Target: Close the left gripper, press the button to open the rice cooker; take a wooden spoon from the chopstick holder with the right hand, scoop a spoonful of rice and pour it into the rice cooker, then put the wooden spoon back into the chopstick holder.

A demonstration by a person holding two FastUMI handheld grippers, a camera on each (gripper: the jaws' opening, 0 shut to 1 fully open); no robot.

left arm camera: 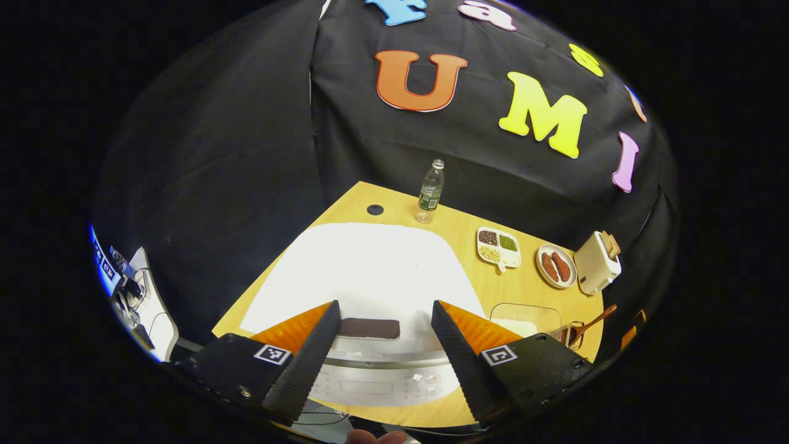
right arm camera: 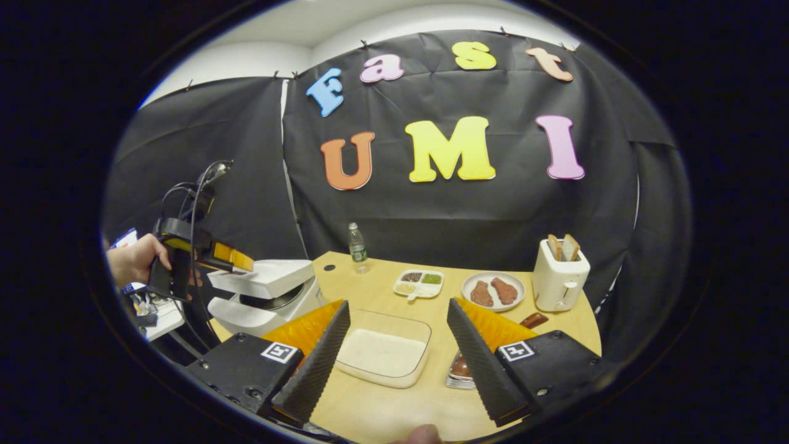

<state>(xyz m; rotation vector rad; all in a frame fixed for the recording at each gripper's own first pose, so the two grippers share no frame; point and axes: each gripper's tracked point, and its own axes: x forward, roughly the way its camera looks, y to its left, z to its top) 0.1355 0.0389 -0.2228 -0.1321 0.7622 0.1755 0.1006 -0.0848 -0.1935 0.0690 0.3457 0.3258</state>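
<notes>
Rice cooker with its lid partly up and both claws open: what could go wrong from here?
1. The left claw hangs right over the half-raised lid of the rice cooker; it may block the lid or push it back down.
2. The chopstick holder sits partly behind a finger of the right claw, beside the rice tray; reaching for the wooden spoon could tip it.
</notes>
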